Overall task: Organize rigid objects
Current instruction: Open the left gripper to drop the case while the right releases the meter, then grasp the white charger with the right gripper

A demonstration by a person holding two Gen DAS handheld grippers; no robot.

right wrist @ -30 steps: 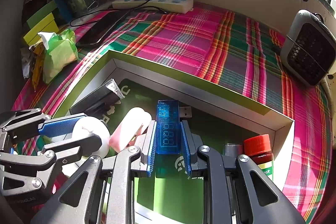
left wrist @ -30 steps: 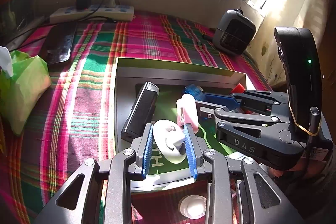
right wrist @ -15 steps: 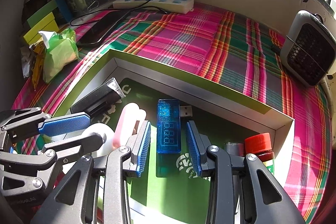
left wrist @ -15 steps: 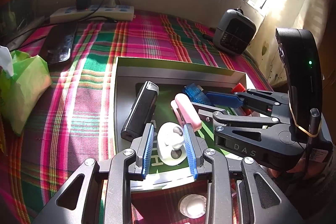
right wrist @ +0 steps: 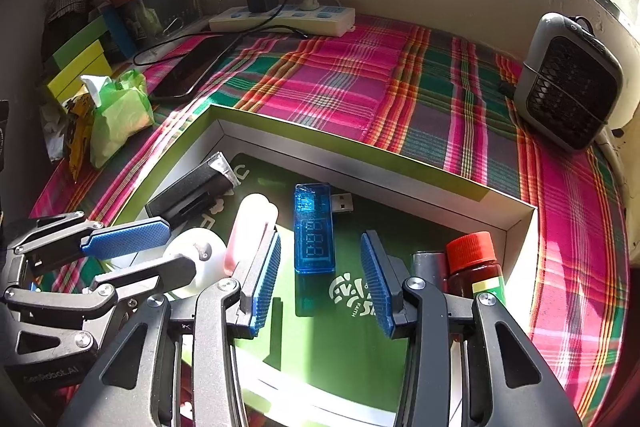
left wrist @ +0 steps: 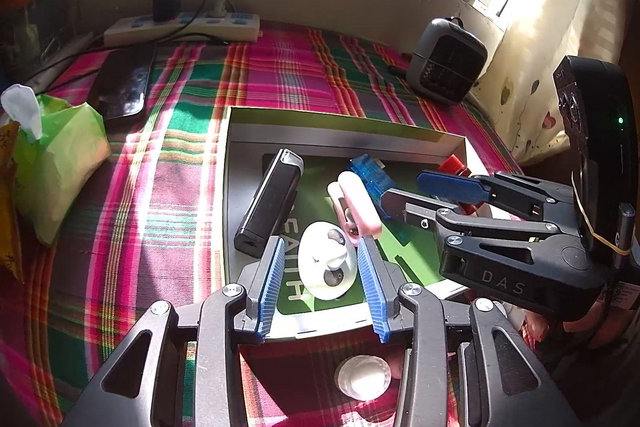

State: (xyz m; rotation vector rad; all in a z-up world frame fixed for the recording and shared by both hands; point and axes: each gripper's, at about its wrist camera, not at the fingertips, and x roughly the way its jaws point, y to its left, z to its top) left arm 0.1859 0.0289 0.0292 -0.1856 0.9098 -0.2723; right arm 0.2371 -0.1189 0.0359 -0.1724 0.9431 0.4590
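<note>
both tools stand over the green-rimmed box (right wrist: 360, 147) on the plaid cloth (right wrist: 360, 79). the left gripper (left wrist: 323, 273) has just been opening; its blue pads sit clear on either side of the white earbud case (left wrist: 326, 267), which lies on the box floor between them, unheld. the right gripper (right wrist: 320, 279) has likewise just been opening; the blue usb meter (right wrist: 313, 231) lies flat on the floor between and ahead of its pads, released, touching neither.

risks noted — the box is crowded. the pink case (left wrist: 358, 205) lies right against the left gripper's right-hand pad and seems to lean on the earbud case; pulling the left tool back carelessly is likely to drag or tip it. in the right wrist view the same pink case sits against the right tool's left finger, so both withdrawals threaten it. the red-capped bottle (right wrist: 474, 263) stands upright just beside the right tool's outer finger — a sideways drift could knock it over. the black rectangular device (left wrist: 270, 205) rests tilted on the box wall and may slide if jolted.
</note>
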